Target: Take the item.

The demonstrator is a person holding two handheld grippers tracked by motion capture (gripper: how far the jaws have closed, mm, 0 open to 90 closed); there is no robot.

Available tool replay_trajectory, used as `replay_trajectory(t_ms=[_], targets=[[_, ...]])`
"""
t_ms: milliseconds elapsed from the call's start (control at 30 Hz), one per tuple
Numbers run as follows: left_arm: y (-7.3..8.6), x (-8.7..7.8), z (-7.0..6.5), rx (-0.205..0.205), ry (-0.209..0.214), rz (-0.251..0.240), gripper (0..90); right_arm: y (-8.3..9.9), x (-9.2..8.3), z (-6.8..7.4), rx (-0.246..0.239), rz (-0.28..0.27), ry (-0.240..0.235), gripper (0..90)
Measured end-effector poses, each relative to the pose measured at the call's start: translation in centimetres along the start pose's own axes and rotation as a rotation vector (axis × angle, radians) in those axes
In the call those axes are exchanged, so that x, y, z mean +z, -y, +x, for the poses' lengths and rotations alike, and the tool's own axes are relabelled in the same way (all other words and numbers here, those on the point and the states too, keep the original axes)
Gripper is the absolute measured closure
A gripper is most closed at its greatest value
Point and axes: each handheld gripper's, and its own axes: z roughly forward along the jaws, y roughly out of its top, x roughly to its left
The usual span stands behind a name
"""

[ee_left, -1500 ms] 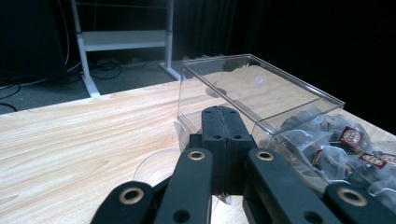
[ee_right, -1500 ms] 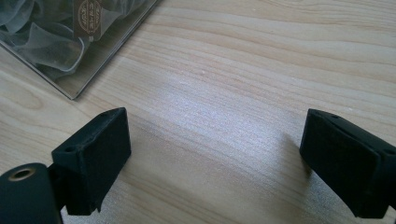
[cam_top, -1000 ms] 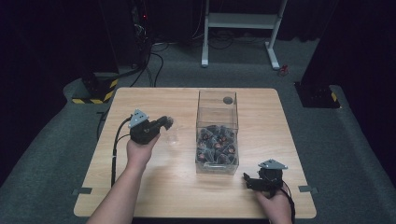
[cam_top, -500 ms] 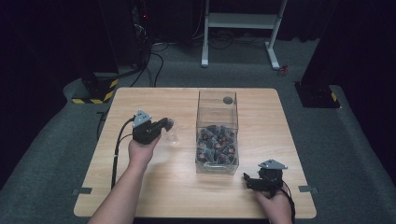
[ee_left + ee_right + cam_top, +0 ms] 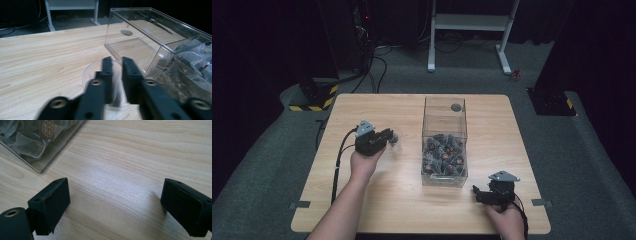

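A clear plastic box (image 5: 445, 117) stands upright in the middle of the wooden table (image 5: 402, 200). Its near half holds several dark sachets in mesh pouches (image 5: 444, 156), which also appear in the left gripper view (image 5: 192, 67) and the right gripper view (image 5: 25, 137). My left gripper (image 5: 389, 136) is left of the box, shut on the wall of a small clear plastic cup (image 5: 395, 143). In the left gripper view the cup's round rim (image 5: 91, 71) sits on the wood with one side between the nearly closed gripper (image 5: 115, 60). My right gripper (image 5: 475, 193) rests open near the box's front right corner, holding nothing (image 5: 115, 186).
A round dark spot (image 5: 456, 107) shows at the far end of the box. A white frame (image 5: 472, 22) stands on the carpet beyond the table. Black equipment and cables (image 5: 362, 60) sit at the far left.
The left hand with the cup has drifted slightly toward the near side. The right gripper has stayed where it was.
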Motion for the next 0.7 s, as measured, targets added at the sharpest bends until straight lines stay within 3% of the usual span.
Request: replay_trajectory(t_ms=[233, 500, 700], targets=[[-0.12, -0.12, -0.31, 0.01, -0.021, 0.011, 51.1, 0.0, -0.01, 0.01, 0.001, 0.0, -0.001, 8.7], [-0.44, -0.66, -0.13, -0.004, -0.049, 0.008, 25.2, 0.0, -0.01, 0.01, 0.001, 0.0, -0.001, 8.7], [-0.38, -0.71, -0.01, -0.014, -0.04, 0.052, 9.8, 0.0, -0.01, 0.01, 0.0, 0.0, -0.001, 8.7]])
